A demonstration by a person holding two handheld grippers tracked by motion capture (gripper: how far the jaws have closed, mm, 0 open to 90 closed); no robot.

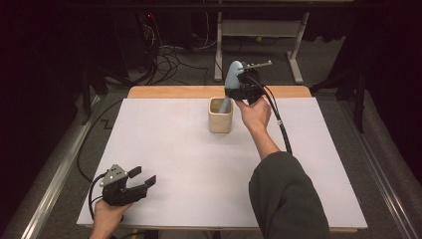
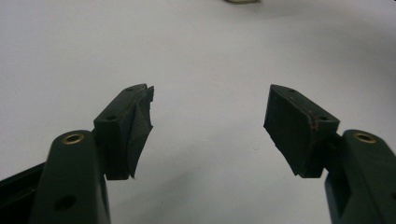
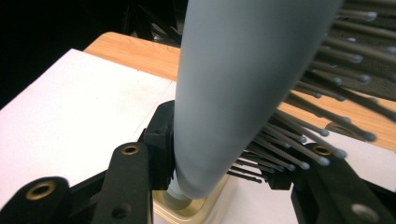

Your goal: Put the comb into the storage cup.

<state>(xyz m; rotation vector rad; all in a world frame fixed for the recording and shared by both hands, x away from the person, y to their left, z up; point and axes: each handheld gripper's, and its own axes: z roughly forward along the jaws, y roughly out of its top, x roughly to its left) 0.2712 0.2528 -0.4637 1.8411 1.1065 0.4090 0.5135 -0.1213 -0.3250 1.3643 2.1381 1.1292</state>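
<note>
A pale blue hairbrush (image 1: 233,74) stands nearly upright at the far middle of the table, its handle end dipping into a beige square cup (image 1: 220,115). My right gripper (image 1: 244,82) is shut on the brush just above the cup's rim. In the right gripper view the brush (image 3: 247,70) looms close, dark bristles to its right, and its handle end sits inside the cup (image 3: 187,210) between my right gripper's (image 3: 219,163) jaws. My left gripper (image 1: 144,176) rests at the near left corner, open, with only bare sheet between the jaws of my left gripper (image 2: 210,121).
A white sheet (image 1: 199,164) covers the tabletop, with a strip of wood (image 1: 169,91) showing along the far edge. The right forearm in a dark sleeve (image 1: 283,194) crosses the near right. Cables (image 1: 169,57) and desk legs (image 1: 297,47) lie on the floor beyond.
</note>
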